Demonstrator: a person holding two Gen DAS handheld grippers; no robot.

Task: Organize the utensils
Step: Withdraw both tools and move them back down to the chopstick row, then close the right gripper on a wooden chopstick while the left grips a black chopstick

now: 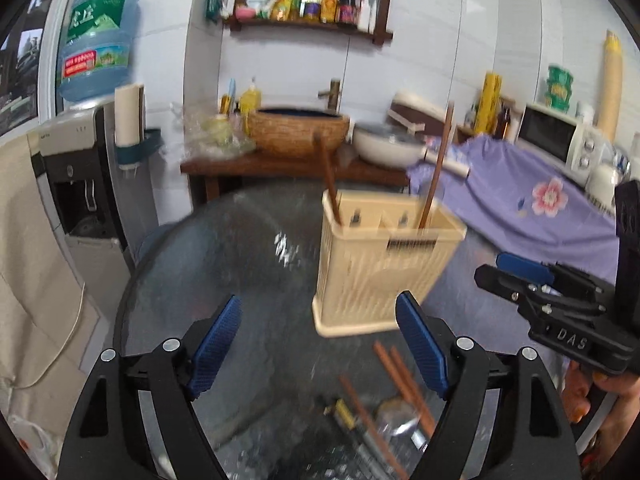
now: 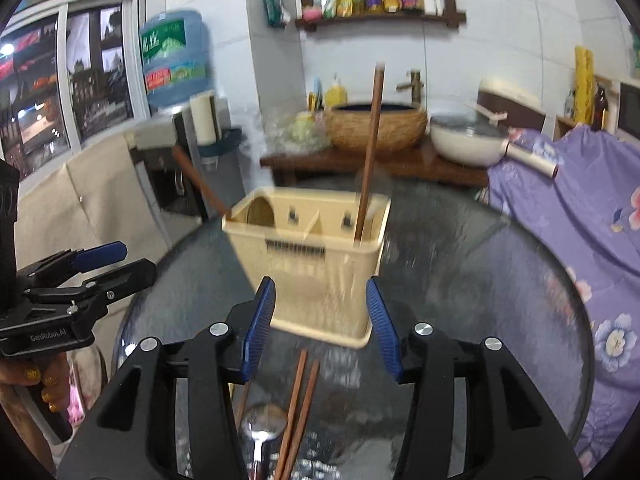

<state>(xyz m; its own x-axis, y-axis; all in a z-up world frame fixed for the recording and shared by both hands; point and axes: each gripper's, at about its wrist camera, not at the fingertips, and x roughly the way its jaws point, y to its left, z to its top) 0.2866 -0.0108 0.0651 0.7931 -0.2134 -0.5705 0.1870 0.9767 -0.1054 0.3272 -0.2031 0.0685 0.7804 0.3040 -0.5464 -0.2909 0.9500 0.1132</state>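
A beige slatted utensil holder (image 1: 380,264) (image 2: 316,264) stands on the round glass table (image 1: 224,264) (image 2: 472,280). Two brown chopsticks (image 1: 436,168) (image 2: 370,152) stick up out of it, one in each end. More brown chopsticks (image 1: 404,384) (image 2: 298,404) and a metal spoon (image 1: 394,416) (image 2: 260,424) lie flat on the glass in front of the holder. My left gripper (image 1: 320,344) hangs open above them, nothing between its blue pads. My right gripper (image 2: 320,328) is open too, over the loose chopsticks, empty. Each gripper shows at the edge of the other view.
Behind the table stands a wooden counter (image 1: 280,166) with a woven basin (image 1: 298,130), a white pan (image 1: 390,146) and bottles. A water dispenser (image 1: 80,184) stands at the left. A purple flowered cloth (image 1: 540,200) covers the surface on the right, by a microwave (image 1: 556,138).
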